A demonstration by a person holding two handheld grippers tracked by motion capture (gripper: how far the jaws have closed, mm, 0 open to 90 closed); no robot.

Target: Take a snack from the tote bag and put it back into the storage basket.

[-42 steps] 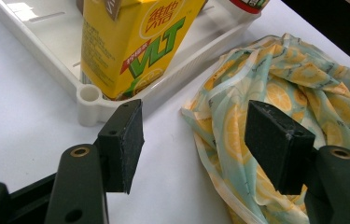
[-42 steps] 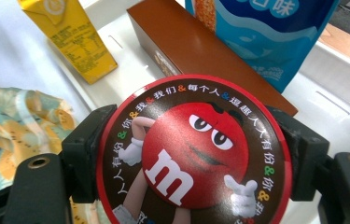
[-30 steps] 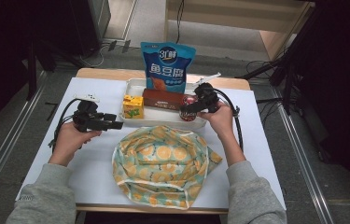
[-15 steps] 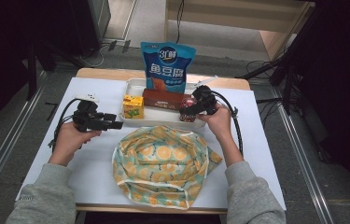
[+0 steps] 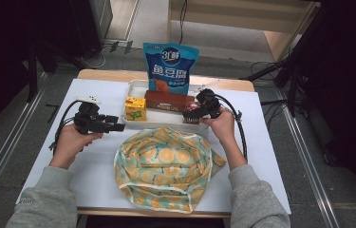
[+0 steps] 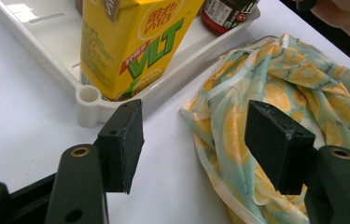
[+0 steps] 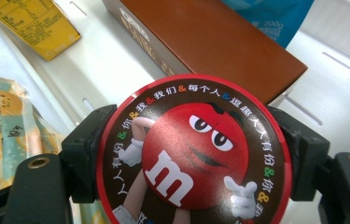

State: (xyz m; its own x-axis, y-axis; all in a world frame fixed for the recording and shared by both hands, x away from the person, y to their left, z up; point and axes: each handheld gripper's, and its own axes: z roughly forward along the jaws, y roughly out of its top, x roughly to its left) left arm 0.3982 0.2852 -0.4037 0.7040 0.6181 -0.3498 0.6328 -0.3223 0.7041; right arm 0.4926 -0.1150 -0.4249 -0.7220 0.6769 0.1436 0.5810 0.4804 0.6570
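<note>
The right hand-held gripper (image 5: pixel 195 110) is seen clamped on a round M&M's tin (image 7: pixel 191 154), its jaws pressed against the red rim on both sides, at the near right end of the white tray (image 5: pixel 166 119). In the right gripper view the tin's lid, with its red character, sits square between the jaws, the tray floor beneath it. The left hand-held gripper (image 6: pixel 193 144) is held with its jaws set wide and nothing between them, low over the bench (image 5: pixel 95 161) just left of the tray's corner.

Largest on the bench is the orange-print cloth bag (image 5: pixel 163 166), spread open at the near edge between the two forearms; its hem is seen lying just under the left gripper's jaws in that gripper's view. Behind it the tray is laid crosswise, near the bag's far edge. At the tray's far side a blue snack pouch (image 5: pixel 170 66) is stood upright. In front of the pouch a brown box (image 5: pixel 168 100) is laid flat, with the tin just beside its right end. At the tray's left end a yellow drink carton (image 5: pixel 135 108) is stood upright, close to the corner nearest the left gripper.
</note>
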